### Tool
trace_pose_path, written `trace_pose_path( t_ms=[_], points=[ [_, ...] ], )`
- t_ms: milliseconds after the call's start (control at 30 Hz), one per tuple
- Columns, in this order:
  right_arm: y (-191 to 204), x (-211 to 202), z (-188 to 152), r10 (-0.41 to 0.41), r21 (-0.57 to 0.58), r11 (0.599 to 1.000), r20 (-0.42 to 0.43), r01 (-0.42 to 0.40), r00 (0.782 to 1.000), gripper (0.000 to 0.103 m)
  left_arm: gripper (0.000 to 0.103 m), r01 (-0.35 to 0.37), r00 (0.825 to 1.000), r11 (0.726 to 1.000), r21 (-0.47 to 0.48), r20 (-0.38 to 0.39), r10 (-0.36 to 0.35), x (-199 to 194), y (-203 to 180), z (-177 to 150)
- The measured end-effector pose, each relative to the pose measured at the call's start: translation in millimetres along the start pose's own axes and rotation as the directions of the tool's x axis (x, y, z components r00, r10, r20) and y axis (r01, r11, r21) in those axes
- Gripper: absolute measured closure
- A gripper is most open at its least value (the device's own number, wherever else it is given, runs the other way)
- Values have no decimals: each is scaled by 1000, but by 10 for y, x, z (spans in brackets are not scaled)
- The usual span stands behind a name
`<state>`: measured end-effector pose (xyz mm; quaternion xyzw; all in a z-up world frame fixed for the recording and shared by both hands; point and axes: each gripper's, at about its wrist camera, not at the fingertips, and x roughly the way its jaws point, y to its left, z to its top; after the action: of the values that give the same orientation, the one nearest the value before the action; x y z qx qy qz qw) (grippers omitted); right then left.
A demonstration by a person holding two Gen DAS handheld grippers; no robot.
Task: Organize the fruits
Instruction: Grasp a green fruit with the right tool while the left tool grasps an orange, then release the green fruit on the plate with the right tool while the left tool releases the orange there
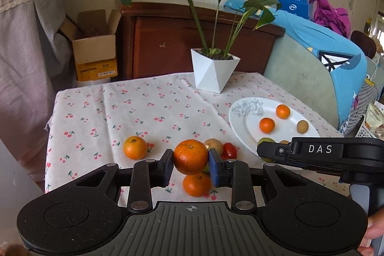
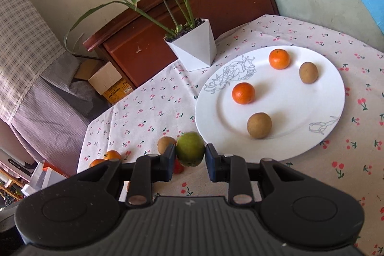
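My left gripper [image 1: 190, 161] is shut on an orange [image 1: 190, 156] and holds it above the cherry-print tablecloth. Below it lies another orange [image 1: 196, 184]; a third orange [image 1: 135, 147], a brown kiwi [image 1: 214, 145] and a red tomato [image 1: 229, 150] lie nearby. My right gripper [image 2: 189, 157] is shut on a green fruit [image 2: 190, 149] by the near-left rim of the white plate [image 2: 319, 97]. The plate holds two oranges [image 2: 243, 93] [image 2: 279, 59] and two kiwis [image 2: 259, 125] [image 2: 308, 72]. The right gripper's body [image 1: 319, 152] shows in the left wrist view over the plate's rim [image 1: 236, 121].
A white faceted pot with a tall plant [image 1: 213, 70] stands at the table's far edge. Behind are a dark wooden cabinet [image 1: 168, 40], an open cardboard box [image 1: 94, 47] and a cushioned chair with blue cloth [image 1: 319, 59]. The tablecloth [image 1: 108, 112] ends at the left.
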<state>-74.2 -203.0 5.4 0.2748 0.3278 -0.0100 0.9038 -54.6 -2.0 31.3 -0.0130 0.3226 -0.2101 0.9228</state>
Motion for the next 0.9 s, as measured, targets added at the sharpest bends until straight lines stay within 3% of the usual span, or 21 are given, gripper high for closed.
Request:
trace_pose_path(
  t_ms=[167, 400, 533, 900],
  points=[
    [-87, -169, 208, -16, 12, 1000, 21, 16, 1000, 77, 75, 50, 999, 999, 21, 3, -50, 16, -161, 166],
    [-312, -287, 443, -76, -6, 997, 23, 76, 997, 77, 75, 126, 991, 991, 35, -53, -124, 264, -382, 321],
    [-482, -234, 486, -109, 41, 993, 17, 108, 994, 77, 75, 138, 988, 987, 81, -78, -131, 459, -550, 340],
    [-715, -95, 513, -144, 135, 980, -16, 145, 989, 77, 75, 187, 973, 980, 68, -151, -176, 905, -772, 272]
  ],
)
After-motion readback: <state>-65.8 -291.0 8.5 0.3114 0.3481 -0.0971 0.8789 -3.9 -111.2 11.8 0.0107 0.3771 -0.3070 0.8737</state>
